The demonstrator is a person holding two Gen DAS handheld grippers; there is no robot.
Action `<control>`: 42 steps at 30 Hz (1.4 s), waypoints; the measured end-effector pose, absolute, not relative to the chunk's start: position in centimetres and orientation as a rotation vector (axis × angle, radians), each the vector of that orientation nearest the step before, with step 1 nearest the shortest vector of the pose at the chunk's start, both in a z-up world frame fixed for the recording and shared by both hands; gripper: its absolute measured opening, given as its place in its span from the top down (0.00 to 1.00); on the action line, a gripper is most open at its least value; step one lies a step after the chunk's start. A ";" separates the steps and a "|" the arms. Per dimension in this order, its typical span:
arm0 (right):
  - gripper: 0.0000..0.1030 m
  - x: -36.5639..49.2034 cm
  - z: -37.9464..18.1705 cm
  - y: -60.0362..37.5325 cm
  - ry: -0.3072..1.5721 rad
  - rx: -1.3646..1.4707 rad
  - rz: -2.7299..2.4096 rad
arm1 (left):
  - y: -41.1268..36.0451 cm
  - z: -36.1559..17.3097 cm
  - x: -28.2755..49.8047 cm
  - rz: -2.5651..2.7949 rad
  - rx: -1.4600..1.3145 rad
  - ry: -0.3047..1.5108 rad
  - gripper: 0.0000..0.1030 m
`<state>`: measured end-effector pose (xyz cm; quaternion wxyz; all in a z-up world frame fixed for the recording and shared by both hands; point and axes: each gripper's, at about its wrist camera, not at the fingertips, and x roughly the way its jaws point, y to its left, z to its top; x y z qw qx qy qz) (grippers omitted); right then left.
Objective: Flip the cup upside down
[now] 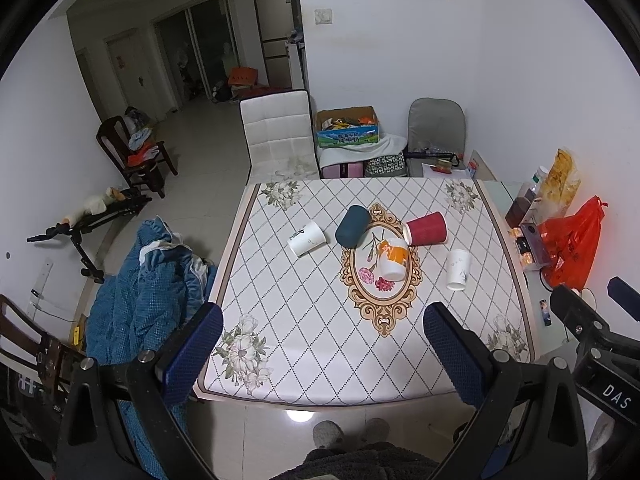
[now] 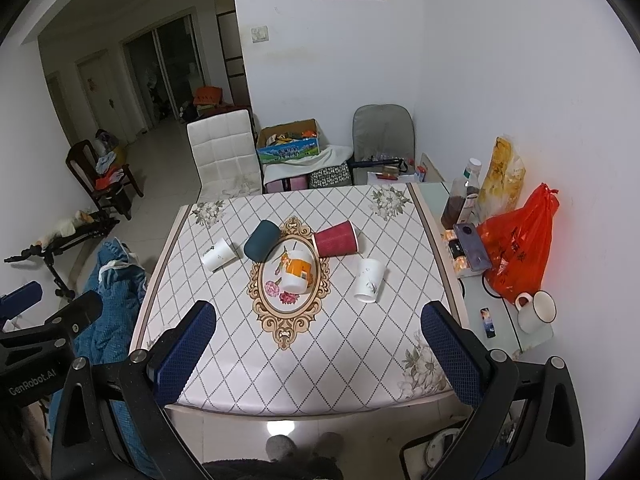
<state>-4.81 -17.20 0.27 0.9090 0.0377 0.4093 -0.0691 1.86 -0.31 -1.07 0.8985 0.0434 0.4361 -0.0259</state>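
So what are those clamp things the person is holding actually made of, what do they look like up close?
Each is a black, matte frame with two angled arms joined by silver bolts. The left gripper and right gripper both carry flat fingers faced with dark blue, dimpled pads. White lettering marks the bodies: "GenRobot.AI" on one, "DAS" on the other. No cables or sleeves show.
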 end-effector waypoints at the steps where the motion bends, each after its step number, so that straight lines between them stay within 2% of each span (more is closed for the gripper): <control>1: 0.00 -4.7 0.1 -17.2 0.850 0.079 -0.149 | -0.2 -1.4 2.0 -0.059 0.091 0.908 0.00; 20: 0.00 -0.3 -8.9 -19.7 1.061 0.164 -0.341 | -2.4 -8.2 8.3 -0.177 0.180 1.041 0.00; 42: 0.00 12.9 -21.9 -30.6 1.293 0.273 -0.344 | -15.1 -18.2 24.5 -0.198 0.344 1.221 0.00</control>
